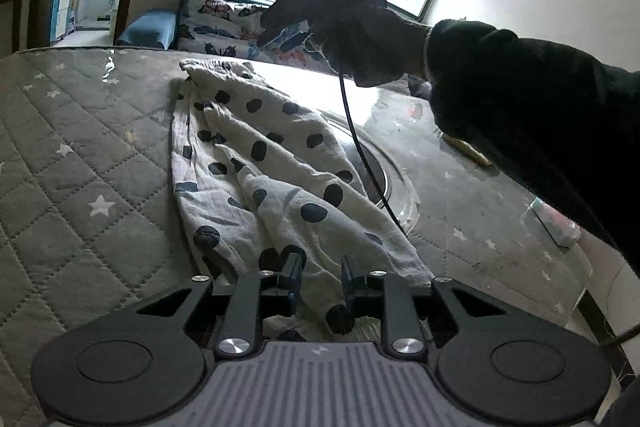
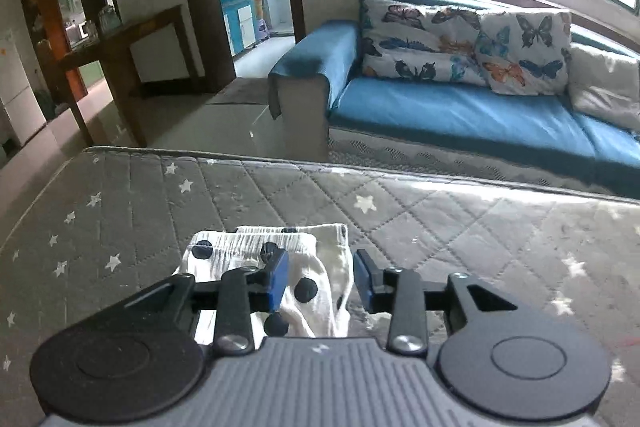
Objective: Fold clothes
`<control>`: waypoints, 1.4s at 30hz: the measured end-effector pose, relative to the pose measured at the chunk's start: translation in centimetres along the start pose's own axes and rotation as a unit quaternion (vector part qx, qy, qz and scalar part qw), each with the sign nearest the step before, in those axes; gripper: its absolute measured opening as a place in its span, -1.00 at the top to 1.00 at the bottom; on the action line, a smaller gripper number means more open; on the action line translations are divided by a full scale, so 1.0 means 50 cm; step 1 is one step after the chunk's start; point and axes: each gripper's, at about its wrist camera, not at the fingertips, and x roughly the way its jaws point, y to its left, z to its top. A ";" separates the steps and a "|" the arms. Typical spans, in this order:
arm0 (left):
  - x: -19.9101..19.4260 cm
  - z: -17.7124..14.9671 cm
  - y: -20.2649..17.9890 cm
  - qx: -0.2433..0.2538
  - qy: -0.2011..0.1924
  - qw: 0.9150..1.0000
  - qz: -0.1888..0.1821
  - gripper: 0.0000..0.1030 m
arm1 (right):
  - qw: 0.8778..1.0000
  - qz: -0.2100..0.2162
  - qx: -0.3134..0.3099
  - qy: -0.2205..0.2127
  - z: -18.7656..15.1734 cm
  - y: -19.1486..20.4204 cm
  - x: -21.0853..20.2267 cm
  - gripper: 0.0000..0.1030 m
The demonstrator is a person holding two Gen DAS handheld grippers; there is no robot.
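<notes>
A white garment with dark polka dots [image 1: 260, 155] lies crumpled in a long strip on the grey quilted star cover [image 1: 80, 147]. My left gripper [image 1: 322, 277] stands low over its near end, jaws apart, with the cloth lying loose between the fingers. In the right wrist view the far end of the garment [image 2: 312, 267], with its gathered waistband, lies under my right gripper [image 2: 322, 279]. Its blue pads [image 2: 278, 279] stand apart with cloth between them, not pinched. A dark-gloved hand [image 1: 360, 39] and black sleeve [image 1: 520, 115] hold that right gripper above the garment's far end.
A round glass disc [image 1: 400, 179] shows beside the garment, and a cable [image 1: 360, 147] hangs from the right gripper across it. A small pale packet [image 1: 560, 223] lies at the right. Beyond the far edge stand a blue sofa [image 2: 460, 107] with butterfly cushions [image 2: 420, 43] and a wooden side table [image 2: 120, 39].
</notes>
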 end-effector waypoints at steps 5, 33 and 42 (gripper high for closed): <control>0.023 0.009 -0.003 0.008 0.011 1.000 -0.004 0.53 | 0.999 0.032 0.015 0.008 0.000 -0.002 0.068 0.32; 0.051 0.012 0.004 0.010 0.030 0.999 -0.011 0.54 | 1.000 -0.007 0.015 -0.016 0.000 -0.030 0.114 0.95; 0.045 0.014 0.008 0.004 0.028 1.000 -0.005 0.54 | 0.999 -0.031 -0.002 -0.035 0.003 -0.025 0.099 0.61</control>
